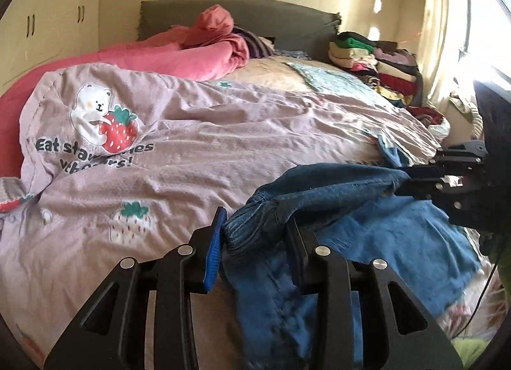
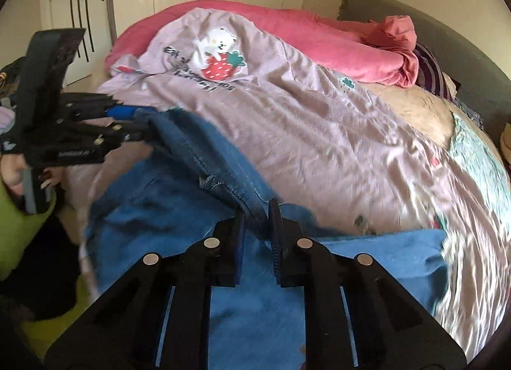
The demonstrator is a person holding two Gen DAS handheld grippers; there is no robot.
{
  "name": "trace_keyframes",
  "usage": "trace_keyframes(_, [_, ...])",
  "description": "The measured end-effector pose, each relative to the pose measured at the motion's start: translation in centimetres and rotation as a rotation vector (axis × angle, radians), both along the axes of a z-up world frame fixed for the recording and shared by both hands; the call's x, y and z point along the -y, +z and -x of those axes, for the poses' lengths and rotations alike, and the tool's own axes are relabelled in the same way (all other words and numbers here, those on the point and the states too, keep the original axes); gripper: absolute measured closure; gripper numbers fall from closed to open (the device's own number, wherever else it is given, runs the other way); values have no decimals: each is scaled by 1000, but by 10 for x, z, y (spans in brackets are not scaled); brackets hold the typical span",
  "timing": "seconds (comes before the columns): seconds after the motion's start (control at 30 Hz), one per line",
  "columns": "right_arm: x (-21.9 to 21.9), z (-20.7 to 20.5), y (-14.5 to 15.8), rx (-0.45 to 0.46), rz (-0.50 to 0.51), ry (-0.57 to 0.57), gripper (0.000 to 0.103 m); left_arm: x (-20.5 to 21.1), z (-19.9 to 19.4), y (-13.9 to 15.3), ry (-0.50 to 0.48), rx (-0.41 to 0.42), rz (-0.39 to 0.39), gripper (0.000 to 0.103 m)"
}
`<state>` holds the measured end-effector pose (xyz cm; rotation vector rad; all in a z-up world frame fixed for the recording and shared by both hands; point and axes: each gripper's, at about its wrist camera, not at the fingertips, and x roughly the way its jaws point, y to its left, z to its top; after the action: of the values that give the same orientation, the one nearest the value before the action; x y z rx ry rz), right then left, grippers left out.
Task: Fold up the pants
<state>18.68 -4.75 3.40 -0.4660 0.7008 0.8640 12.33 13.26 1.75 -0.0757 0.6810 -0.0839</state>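
Left wrist view: left gripper [image 1: 255,235] grips a bunched edge of the jeans [image 1: 399,242], its two pads closed in on the thick denim.
Right wrist view: right gripper [image 2: 257,226] pinches a seamed edge of the jeans [image 2: 223,306], jaws nearly together with fabric between them.
Jeans: stretched between both grippers, held edge lifted, the rest of the lighter blue cloth draped over the near side of the bed.
Other gripper: the right one shows at the right edge of the left view [image 1: 415,178], clamped on the same raised edge; the left one shows at the left of the right view [image 2: 140,127].
Bed: covered by a lilac quilt [image 1: 191,133] printed with a bear and strawberry; pink blanket [image 1: 179,60] behind it.
Clothes pile [image 1: 377,66]: folded garments stacked by the headboard [image 1: 287,21], near the window.
Containers: none visible.
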Motion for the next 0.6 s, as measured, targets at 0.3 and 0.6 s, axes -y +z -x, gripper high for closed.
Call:
trace_keyframes(0.3, [20, 79, -24, -89, -7, 20, 94, 20, 63, -9, -35, -46, -67, 70])
trace_keyframes(0.6, [20, 116, -52, -149, -34, 40, 94, 23, 97, -37, 6, -145, -129, 66])
